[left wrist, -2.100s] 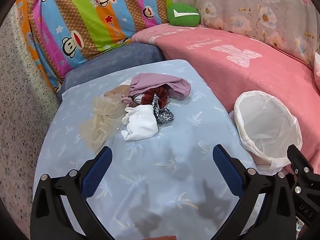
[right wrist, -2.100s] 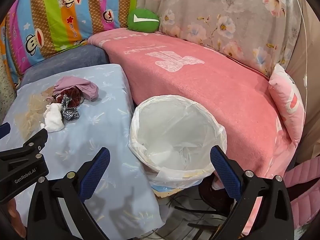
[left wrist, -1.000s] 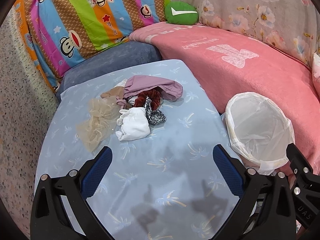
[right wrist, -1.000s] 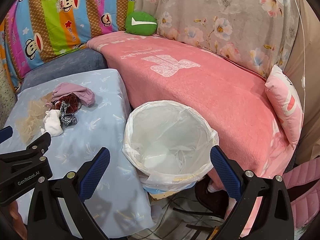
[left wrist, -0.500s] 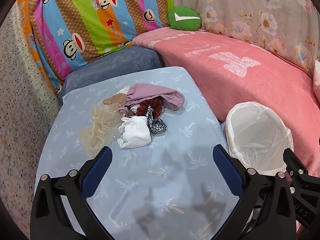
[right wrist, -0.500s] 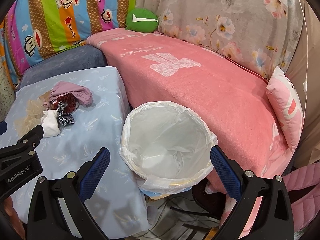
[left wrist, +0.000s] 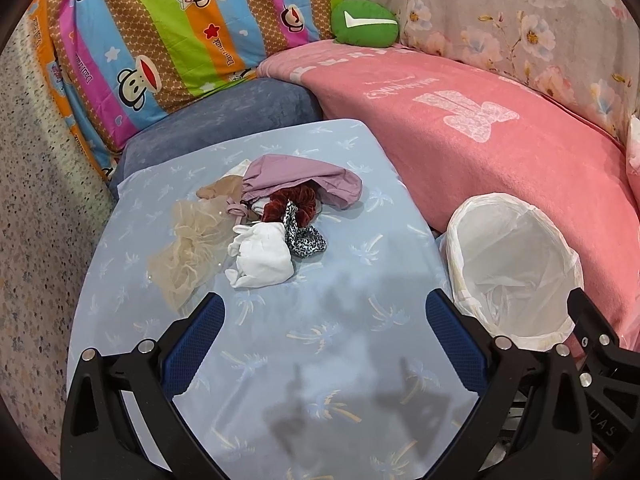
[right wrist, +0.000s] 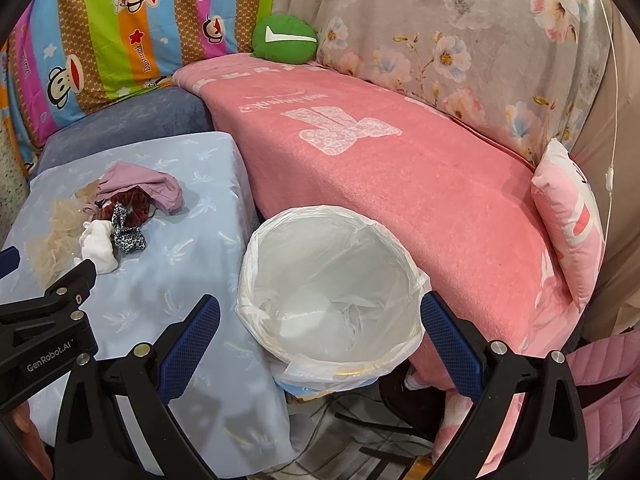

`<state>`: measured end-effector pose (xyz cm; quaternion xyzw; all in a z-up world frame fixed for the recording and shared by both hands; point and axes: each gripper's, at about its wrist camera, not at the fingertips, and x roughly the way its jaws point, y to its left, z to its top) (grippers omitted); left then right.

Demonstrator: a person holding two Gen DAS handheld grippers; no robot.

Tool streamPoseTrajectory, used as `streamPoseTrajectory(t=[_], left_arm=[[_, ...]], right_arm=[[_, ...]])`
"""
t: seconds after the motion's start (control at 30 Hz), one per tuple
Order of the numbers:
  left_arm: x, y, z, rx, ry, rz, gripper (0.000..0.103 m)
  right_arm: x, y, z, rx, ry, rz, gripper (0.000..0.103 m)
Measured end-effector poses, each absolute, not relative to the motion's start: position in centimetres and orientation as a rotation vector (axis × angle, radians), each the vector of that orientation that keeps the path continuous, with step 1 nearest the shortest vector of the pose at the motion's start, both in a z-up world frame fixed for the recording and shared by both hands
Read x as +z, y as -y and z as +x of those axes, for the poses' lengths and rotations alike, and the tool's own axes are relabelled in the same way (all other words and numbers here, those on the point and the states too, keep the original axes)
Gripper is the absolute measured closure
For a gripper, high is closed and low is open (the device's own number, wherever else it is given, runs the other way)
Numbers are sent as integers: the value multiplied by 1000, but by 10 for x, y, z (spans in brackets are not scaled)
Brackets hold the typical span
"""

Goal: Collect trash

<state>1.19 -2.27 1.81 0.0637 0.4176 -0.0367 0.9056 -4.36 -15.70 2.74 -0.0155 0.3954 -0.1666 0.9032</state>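
Observation:
A heap of fabric scraps lies on the blue-covered table (left wrist: pixel 320 340): a white cloth (left wrist: pixel 262 258), beige netting (left wrist: pixel 192 244), a mauve cloth (left wrist: pixel 300 182), a dark red scrunchie (left wrist: pixel 294 204) and a leopard-print scrunchie (left wrist: pixel 304 242). The heap also shows in the right wrist view (right wrist: pixel 108 220). A bin lined with a white bag (right wrist: pixel 332 280) stands beside the table, against the pink sofa; it also shows in the left wrist view (left wrist: pixel 512 264). My left gripper (left wrist: pixel 324 320) is open and empty, just short of the white cloth. My right gripper (right wrist: pixel 320 320) is open and empty above the bin's near rim.
A pink blanket (right wrist: pixel 380 152) covers the sofa behind the bin. A striped monkey-print cushion (left wrist: pixel 160 40), a green cushion (left wrist: pixel 364 24) and a pink pillow (right wrist: pixel 572 220) lie around it. Cables lie on the floor (right wrist: pixel 360 440) under the bin.
Both grippers drifted slightly back and then forward; the heap and the bin sit about where they were in view. Nothing was picked up, and both grippers stayed open.

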Motion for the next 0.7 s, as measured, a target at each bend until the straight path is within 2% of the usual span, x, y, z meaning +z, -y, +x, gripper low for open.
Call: streamPoseTrajectory(t=[0.7], left_arm=[[18, 25, 12, -88, -883, 140, 7]], right_arm=[[31, 154, -43, -351, -817, -42, 6]])
